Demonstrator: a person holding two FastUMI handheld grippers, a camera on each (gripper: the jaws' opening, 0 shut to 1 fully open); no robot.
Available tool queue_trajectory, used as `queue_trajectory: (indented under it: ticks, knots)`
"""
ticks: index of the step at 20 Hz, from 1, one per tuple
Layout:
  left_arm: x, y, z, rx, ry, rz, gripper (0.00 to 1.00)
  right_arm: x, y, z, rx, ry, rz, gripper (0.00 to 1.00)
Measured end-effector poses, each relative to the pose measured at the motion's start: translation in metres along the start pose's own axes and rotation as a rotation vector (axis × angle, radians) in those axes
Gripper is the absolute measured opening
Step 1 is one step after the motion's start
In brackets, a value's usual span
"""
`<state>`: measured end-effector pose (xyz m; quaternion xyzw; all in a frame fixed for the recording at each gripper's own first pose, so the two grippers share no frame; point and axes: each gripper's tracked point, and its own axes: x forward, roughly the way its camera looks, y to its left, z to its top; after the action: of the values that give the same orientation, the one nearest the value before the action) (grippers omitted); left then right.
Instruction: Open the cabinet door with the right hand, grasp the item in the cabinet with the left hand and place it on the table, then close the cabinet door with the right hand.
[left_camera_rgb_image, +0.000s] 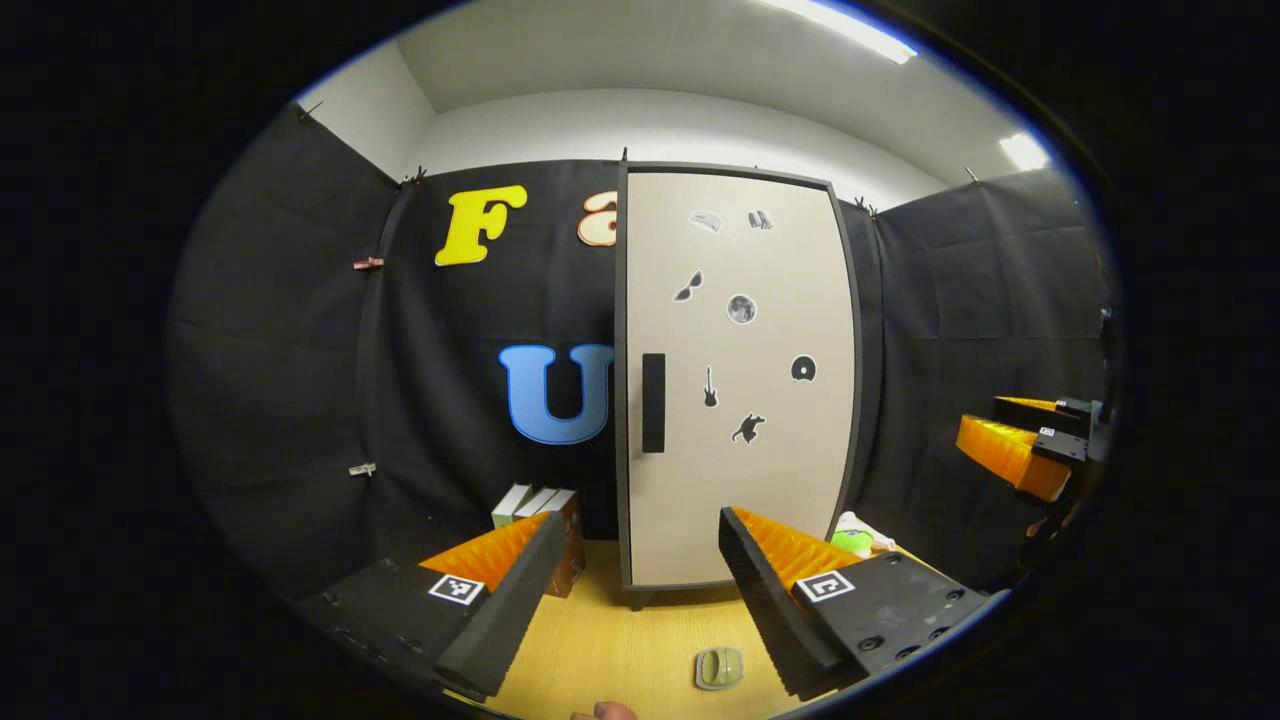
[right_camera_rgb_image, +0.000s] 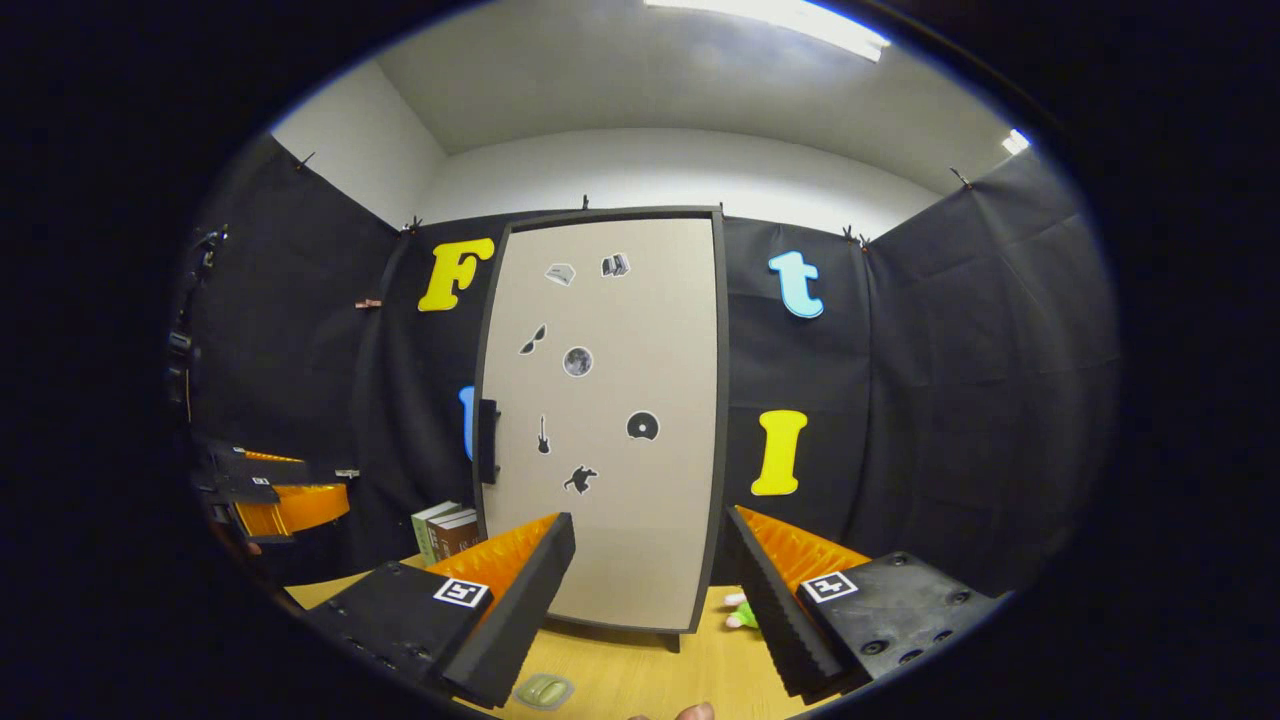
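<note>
We see the cabinet door (right_camera_rgb_image: 600, 420) shut, handle (right_camera_rgb_image: 488, 441) at its left; both grippers, left gripper (left_camera_rgb_image: 630, 570) and right gripper (right_camera_rgb_image: 650, 570), hang back with jaws apart, facing it.

A small green item (left_camera_rgb_image: 719, 668) lies on the near table (left_camera_rgb_image: 620, 640); this fits a fetch either finished or pending.

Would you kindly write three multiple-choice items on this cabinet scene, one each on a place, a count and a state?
1. Where do the books stand?
A) left of the cabinet
B) on top of the cabinet
C) between the left gripper's fingers

2. How many stickers are on the cabinet door?
A) three
B) seven
C) ten

3. What state is the cabinet door in?
A) shut
B) wide open
C) removed

Key: 1 A, they stand on the table beside its left edge; 2 B, seven dark shapes show; 3 A, the door sits flush, handle untouched.
</note>
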<state>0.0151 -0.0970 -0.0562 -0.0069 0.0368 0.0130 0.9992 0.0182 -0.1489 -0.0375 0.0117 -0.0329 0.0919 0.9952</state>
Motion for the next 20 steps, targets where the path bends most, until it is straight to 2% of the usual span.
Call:
queue_trajectory:
  ticks: [2, 4, 6, 10, 14, 20]
  knots:
    - [0.006, -0.024, 0.003, 0.013, -0.027, 0.008, 0.97, 0.001, -0.033, 0.005, 0.003, -0.026, -0.01, 0.97]
    - [0.017, -0.057, 0.006, 0.043, -0.046, -0.032, 0.97, 0.006, -0.056, -0.002, 0.003, -0.039, -0.015, 0.97]
    - [0.025, -0.079, 0.001, 0.08, -0.052, -0.062, 0.97, 0.006, -0.069, -0.014, 0.03, -0.028, 0.005, 0.97]
    - [0.038, -0.119, -0.015, 0.074, -0.034, -0.144, 0.96, 0.012, -0.08, -0.034, 0.01, -0.02, 0.024, 0.97]
    - [0.047, -0.127, -0.026, 0.104, -0.017, -0.141, 0.96, 0.013, -0.071, -0.039, 0.042, -0.02, 0.057, 0.97]
    - [0.051, -0.123, -0.039, 0.05, -0.01, -0.103, 0.96, 0.018, -0.072, -0.048, 0.033, -0.023, 0.079, 0.97]
